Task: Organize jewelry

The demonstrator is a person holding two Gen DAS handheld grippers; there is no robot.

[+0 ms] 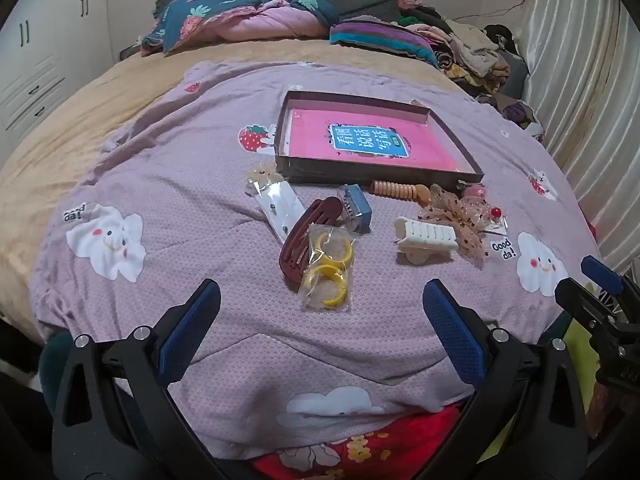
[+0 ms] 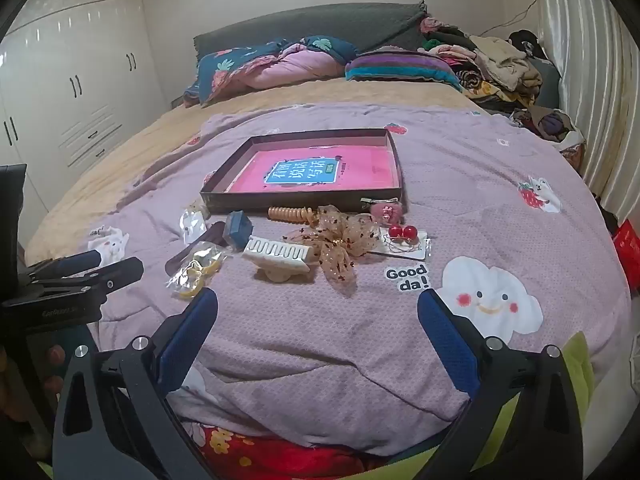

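Observation:
A shallow brown box with a pink book inside lies on the lilac quilt. In front of it lie a bag of yellow hoop earrings, a dark red hair claw, a blue clip, a white claw clip, an orange spiral tie, a dotted mesh bow and red ball earrings on a card. My left gripper stands open, just short of the earring bag. My right gripper is open too, near the white clip, empty.
The quilt covers a bed with pillows and piled clothes at the far end. White wardrobes stand at the left, a curtain at the right. A clear packet of small earrings lies left of the claw.

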